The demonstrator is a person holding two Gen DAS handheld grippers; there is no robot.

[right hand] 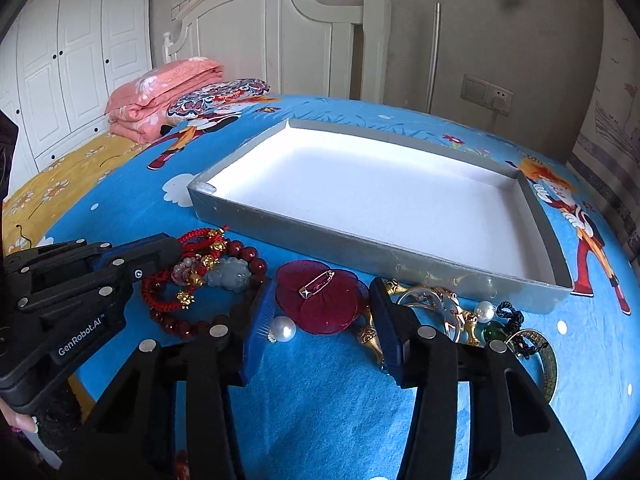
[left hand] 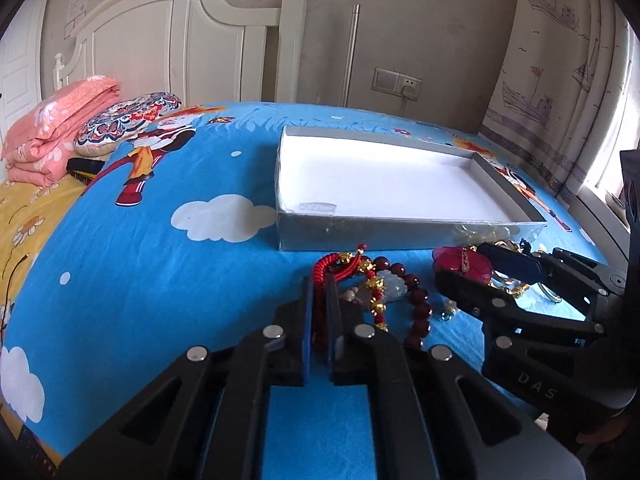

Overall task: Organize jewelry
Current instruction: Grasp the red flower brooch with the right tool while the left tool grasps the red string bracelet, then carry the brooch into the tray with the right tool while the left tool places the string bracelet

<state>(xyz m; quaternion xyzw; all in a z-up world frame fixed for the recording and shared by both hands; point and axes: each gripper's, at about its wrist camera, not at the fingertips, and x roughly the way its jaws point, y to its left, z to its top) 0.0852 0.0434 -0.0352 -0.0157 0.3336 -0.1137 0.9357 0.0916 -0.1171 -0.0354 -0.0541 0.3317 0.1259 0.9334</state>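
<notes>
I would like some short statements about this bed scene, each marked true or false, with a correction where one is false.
1. The grey box has jewelry lying inside it. False: its white inside is bare; the jewelry lies on the blue sheet in front of it.
2. The left claw is shut on the red cord bracelet. True.
3. The right claw is clamped on the pearl. False: its fingers stand on either side of the dark red fabric brooch, with the pearl lying loose between them.
4. A folded pink blanket lies near the headboard. True.
</notes>
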